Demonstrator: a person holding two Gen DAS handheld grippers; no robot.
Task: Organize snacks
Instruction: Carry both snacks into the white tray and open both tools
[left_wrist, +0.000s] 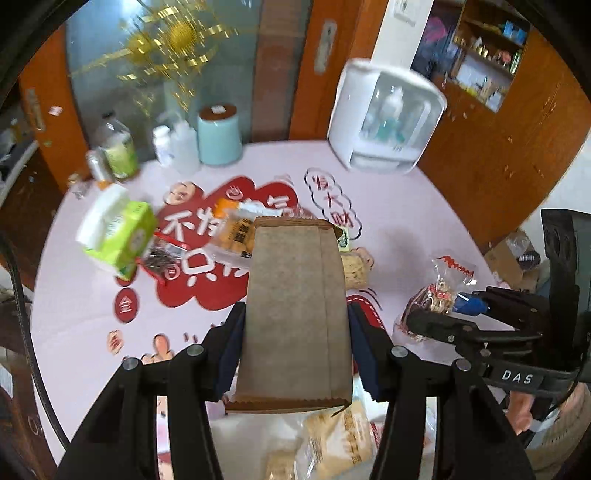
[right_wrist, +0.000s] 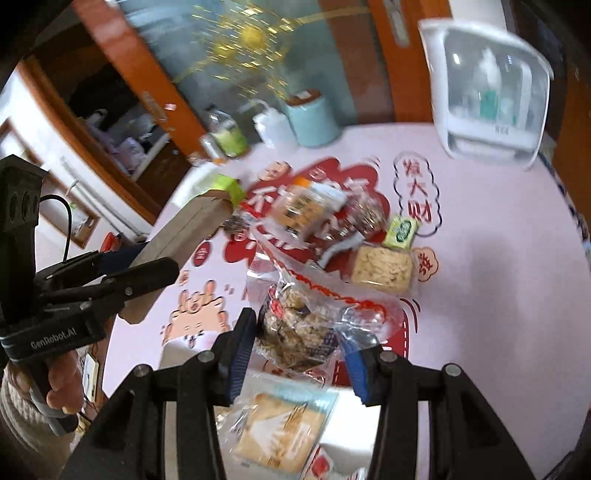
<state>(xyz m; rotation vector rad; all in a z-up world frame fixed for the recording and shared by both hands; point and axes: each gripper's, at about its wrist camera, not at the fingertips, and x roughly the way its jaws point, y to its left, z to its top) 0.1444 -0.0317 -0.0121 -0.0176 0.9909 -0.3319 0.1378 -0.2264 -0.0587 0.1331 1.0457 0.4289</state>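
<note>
Black linkage arms fill the foot of both views, and between them each gripper carries something. Largest of all is the round table (left_wrist: 424, 229) with its pink and red printed cover; every place below is told from it. At its far edge stands a white dispenser (left_wrist: 384, 118), with a teal canister (left_wrist: 219, 134) and bottles along the same edge to the left.

Above the table's near side the left gripper (left_wrist: 295, 354) is clenched on a flat brown paper bag (left_wrist: 295, 314), blue pads pressing its two long edges, the bag clear of the cover. The right gripper (right_wrist: 295, 354) clamps a clear packet of nut brittle (right_wrist: 295, 328) by its lower end, also lifted off the table. Loose snacks lie mid-table: an orange-topped biscuit pack (right_wrist: 299, 210), a pale nut-brittle block (right_wrist: 380, 269), a small green sachet (right_wrist: 400, 230).

By my reading the step in hand is bagging: bag and packet are both up, not yet together. The next move would call for the bag's mouth to be opened and turned toward the packet, which a grip squeezing its edges may hinder.

Only the left view shows a green tissue pack (left_wrist: 118, 232) whole at the table's left; the right view catches just its corner. Only the right view shows the brittle block and sachet unobstructed, and the bag edge-on, plainly flat. Each view shows the other gripper from the side.
</note>
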